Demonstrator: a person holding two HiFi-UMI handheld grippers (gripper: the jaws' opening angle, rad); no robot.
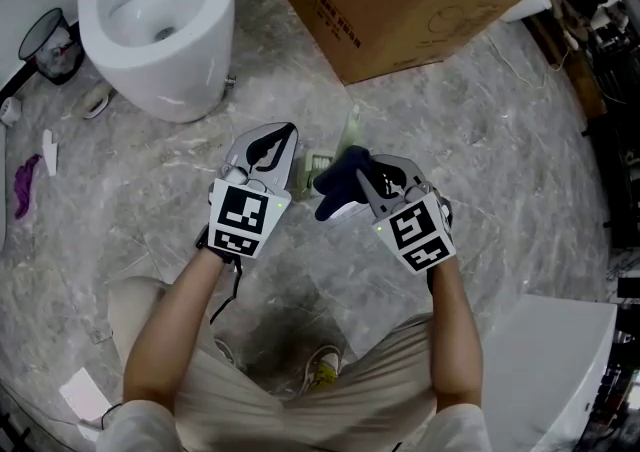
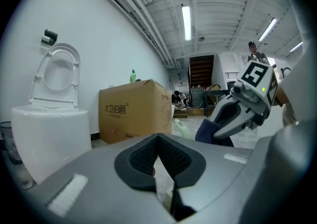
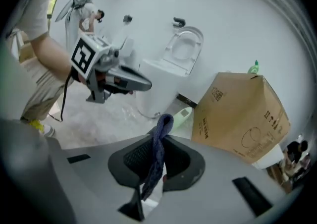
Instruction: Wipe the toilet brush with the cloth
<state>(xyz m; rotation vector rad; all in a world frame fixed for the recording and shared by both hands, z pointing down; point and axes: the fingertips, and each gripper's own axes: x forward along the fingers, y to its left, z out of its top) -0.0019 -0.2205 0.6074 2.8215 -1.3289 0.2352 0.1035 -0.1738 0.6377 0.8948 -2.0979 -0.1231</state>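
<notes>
The right tongs [image 3: 162, 141] pinch the dark blue cloth [image 1: 335, 180], and a fold of it sticks out past their tips. The left tongs [image 2: 158, 138] are pressed together. The pale green toilet brush [image 1: 351, 128] is just past both tongs, near the white toilet [image 1: 160, 20].

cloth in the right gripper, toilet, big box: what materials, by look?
cloth: soft textile, dark blue, matte; it hangs limp and folds between the jaws.
toilet: likely glazed ceramic; white, smooth, glossy with soft highlights.
box: cardboard; brown, matte, printed sides, folded flaps.
</notes>
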